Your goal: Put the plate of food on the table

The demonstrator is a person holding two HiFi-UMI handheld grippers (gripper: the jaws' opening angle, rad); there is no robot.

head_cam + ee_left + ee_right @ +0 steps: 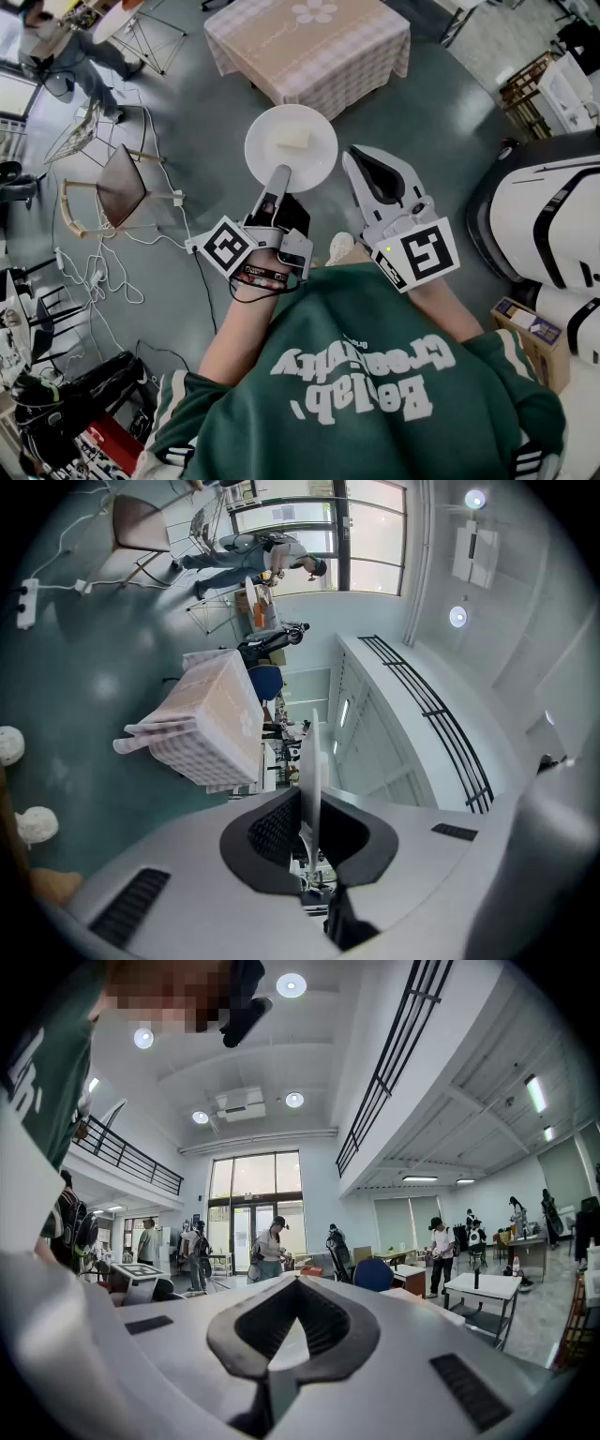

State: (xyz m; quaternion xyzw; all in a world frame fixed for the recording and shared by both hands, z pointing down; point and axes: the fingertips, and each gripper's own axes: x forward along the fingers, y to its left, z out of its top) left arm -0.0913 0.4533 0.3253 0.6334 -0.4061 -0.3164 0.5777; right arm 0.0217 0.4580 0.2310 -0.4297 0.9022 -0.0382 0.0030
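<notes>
Clamping plate (265, 150) rim: left tool (281, 176); right tool (353, 157) closed, empty; food (292, 139) indistinct.

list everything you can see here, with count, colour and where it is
plate: one, white, held out over the grey floor, short of the table
food: one pale block, on the plate
table: one, under a beige checked cloth, ahead at the top of the head view
chair: one, brown seat, left of the plate
cables: several, white, on the floor at the left
machine: one, white and black, at the right
cardboard box: one, brown, lower right
bystander: one, far upper left
sweatshirt: one, green with white print, on the person
left claw: one, shut on the plate's near rim
right claw: one, shut, empty
</notes>
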